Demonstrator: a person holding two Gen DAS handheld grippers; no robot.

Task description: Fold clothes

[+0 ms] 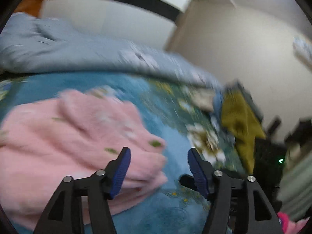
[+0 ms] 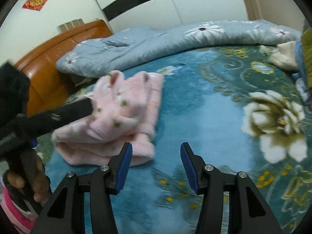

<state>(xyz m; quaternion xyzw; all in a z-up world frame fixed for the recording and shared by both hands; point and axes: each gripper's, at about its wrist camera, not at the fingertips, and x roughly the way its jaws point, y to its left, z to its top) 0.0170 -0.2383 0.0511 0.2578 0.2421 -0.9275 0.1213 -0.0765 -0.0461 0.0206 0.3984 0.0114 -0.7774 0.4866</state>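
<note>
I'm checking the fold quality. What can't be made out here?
- Pink garment: left wrist view is motion-blurred, so its folds smear.
- Its near-left part: right wrist view, covered by the left gripper's arm.
- Clothes pile: cut off by the right edge; pieces can't be counted.

We count one pink garment, folded on one bed under a single blue flowered blanket. One pale blue quilt lies bunched along the far edge. At the right end we see one small heap of other clothes, with one olive-yellow piece, one cream piece and at least one blue piece in it. There are two hand-held grippers: the left hand-held gripper and the right hand-held gripper, each with two blue-padded fingers. One wooden headboard and one red wall paper complete our count.
</note>
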